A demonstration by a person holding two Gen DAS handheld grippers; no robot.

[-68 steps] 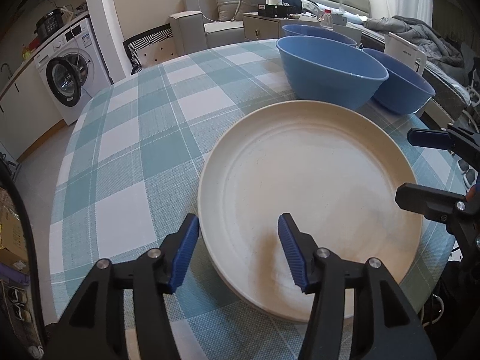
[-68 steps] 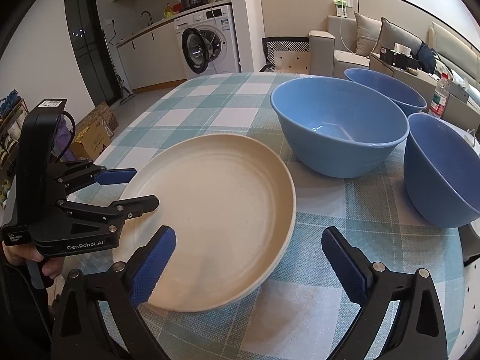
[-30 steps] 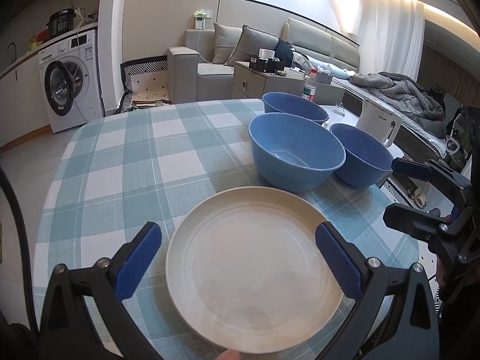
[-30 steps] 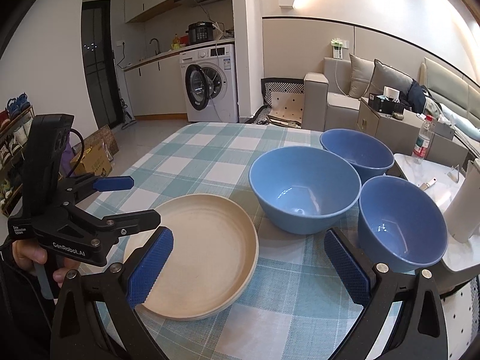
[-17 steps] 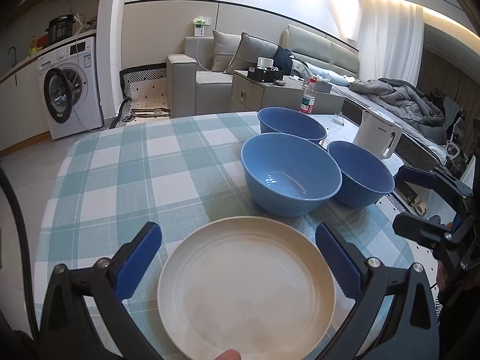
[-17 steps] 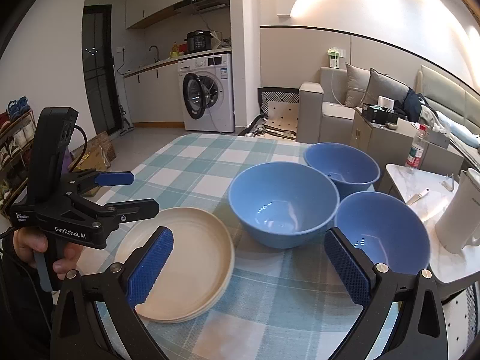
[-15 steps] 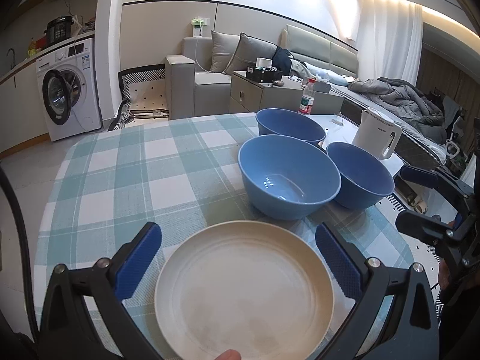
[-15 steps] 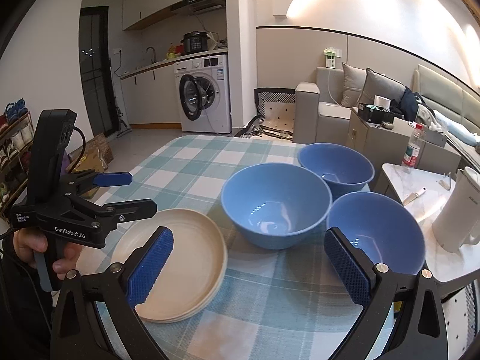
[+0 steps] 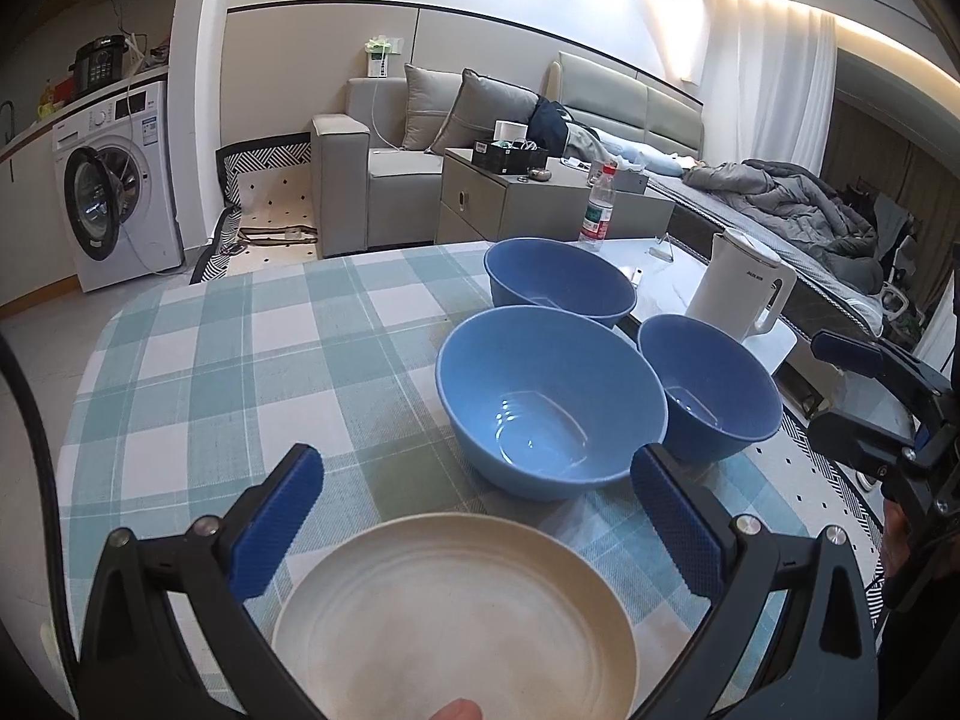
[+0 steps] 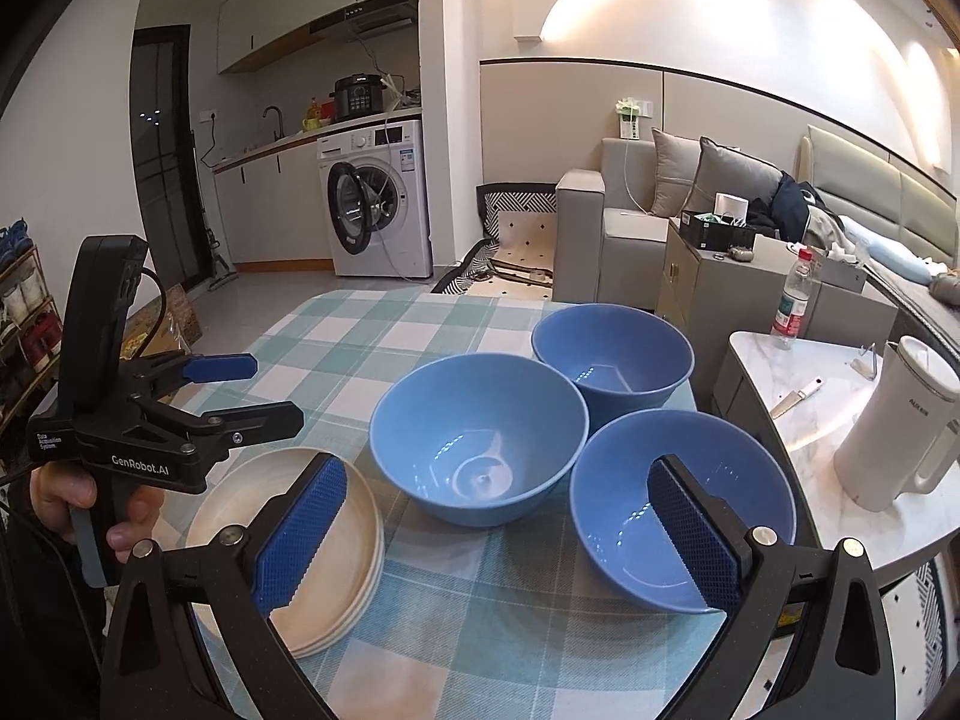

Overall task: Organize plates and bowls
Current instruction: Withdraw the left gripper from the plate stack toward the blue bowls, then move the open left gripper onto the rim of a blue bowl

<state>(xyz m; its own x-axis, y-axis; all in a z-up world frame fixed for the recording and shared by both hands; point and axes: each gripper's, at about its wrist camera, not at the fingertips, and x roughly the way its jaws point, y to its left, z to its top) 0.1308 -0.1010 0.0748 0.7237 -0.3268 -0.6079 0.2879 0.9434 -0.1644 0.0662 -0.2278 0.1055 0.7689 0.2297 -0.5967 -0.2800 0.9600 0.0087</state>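
Note:
A stack of cream plates (image 9: 456, 618) (image 10: 336, 552) sits at the near edge of the checked table (image 9: 240, 360). Three blue bowls stand beyond it: a middle bowl (image 9: 549, 402) (image 10: 477, 438), a far bowl (image 9: 558, 282) (image 10: 612, 354) and a right bowl (image 9: 708, 384) (image 10: 678, 510). My left gripper (image 9: 477, 516) is open and empty, held above the plates. It also shows in the right wrist view (image 10: 240, 390). My right gripper (image 10: 495, 540) is open and empty, raised near the middle and right bowls. It shows at the right edge of the left wrist view (image 9: 852, 396).
A white kettle (image 10: 894, 426) and a knife (image 10: 795, 396) are on a marble side table (image 10: 810, 420) right of the bowls, with a water bottle (image 10: 792, 294). A sofa, cabinet and washing machine (image 10: 375, 204) stand beyond the table.
Both grippers have drawn back and up from the table. My left gripper opened wide off the plate rim. The plates and bowls stay in place.

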